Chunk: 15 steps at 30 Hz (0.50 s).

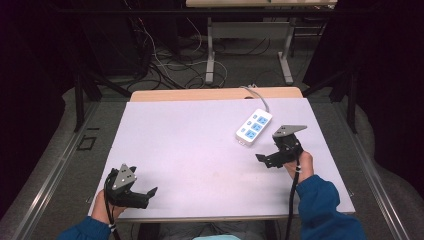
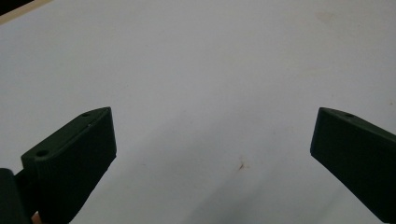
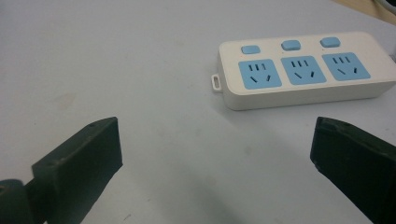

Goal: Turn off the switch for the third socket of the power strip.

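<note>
Two grippers work over a white table [image 1: 200, 150]: the left gripper [image 1: 150, 192], at the near corner well apart from the power strip [image 1: 254, 127], stands wide open and empty. The right gripper [image 1: 260, 158], just beside the strip's near end, is likewise wide open with nothing between its jaws. The strip lies beyond the right gripper on the table's far right part, its long axis running from the near end toward the far edge where its cord [image 1: 257, 95] leaves, so the right hand [image 1: 299, 167] is judged the nearer for a grasp.

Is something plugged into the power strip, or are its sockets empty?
Empty. All three blue sockets of the power strip show bare slots, with no plug in them.
</note>
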Tool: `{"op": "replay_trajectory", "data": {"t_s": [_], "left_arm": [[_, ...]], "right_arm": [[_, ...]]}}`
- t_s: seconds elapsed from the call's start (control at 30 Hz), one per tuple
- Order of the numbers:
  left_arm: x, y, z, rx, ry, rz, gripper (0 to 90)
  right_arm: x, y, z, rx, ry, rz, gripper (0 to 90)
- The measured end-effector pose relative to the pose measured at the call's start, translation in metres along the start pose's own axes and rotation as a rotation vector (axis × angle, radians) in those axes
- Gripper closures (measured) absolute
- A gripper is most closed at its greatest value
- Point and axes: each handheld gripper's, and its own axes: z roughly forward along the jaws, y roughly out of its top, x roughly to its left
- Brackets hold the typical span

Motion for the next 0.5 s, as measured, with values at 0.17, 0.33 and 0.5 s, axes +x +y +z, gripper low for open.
{"op": "replay_trajectory", "data": {"t_s": [0.17, 0.33, 0.5], "left_arm": [[0.000, 0.000, 0.000, 0.000, -0.002, 0.002, 0.3], [0.000, 0.000, 0.000, -0.001, -0.001, 0.000, 0.3], [0.001, 0.000, 0.000, -0.003, 0.004, 0.011, 0.3]], "right_arm": [[-0.004, 0.004, 0.006, 0.007, 0.003, 0.003, 1.3], [-0.009, 0.008, 0.010, 0.000, 0.002, 0.009, 1.1], [-0.013, 0.012, 0.014, 0.000, -0.003, 0.010, 0.9]]}}
